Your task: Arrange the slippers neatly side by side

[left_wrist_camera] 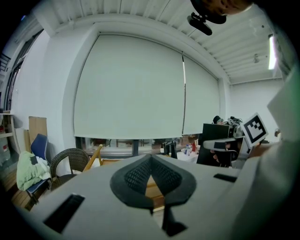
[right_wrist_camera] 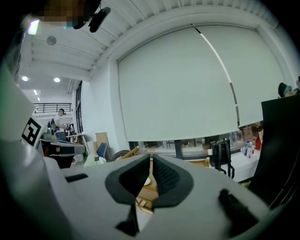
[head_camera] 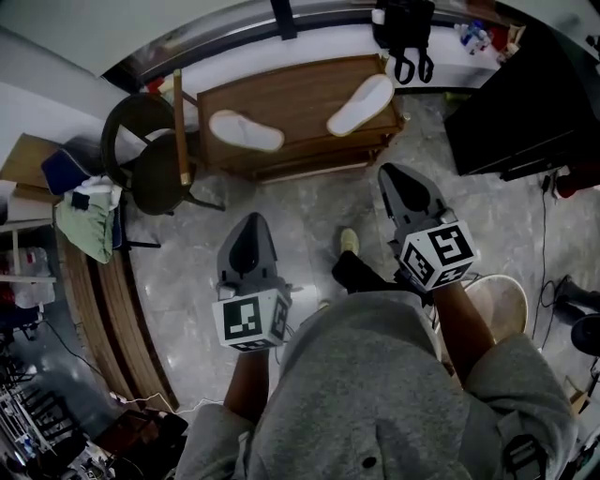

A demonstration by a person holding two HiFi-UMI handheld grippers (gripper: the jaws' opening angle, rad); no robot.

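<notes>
Two white slippers lie apart on a low wooden table [head_camera: 300, 98] in the head view. One slipper [head_camera: 246, 130] is at the table's left end and the other [head_camera: 361, 104] is at its right end, each angled differently. My left gripper [head_camera: 251, 221] hovers over the floor, short of the table's front edge, with its jaws shut and empty [left_wrist_camera: 151, 159]. My right gripper [head_camera: 391, 172] is nearer the table's right corner, also shut with nothing in it [right_wrist_camera: 150, 159]. Both point toward the table, and neither touches a slipper.
A dark wicker chair [head_camera: 141, 159] stands left of the table. A black cabinet [head_camera: 525, 103] stands at the right. A black bag [head_camera: 403, 28] sits on the white ledge behind. A round stool [head_camera: 497, 300] is by my right side, and green cloth [head_camera: 89, 220] lies at far left.
</notes>
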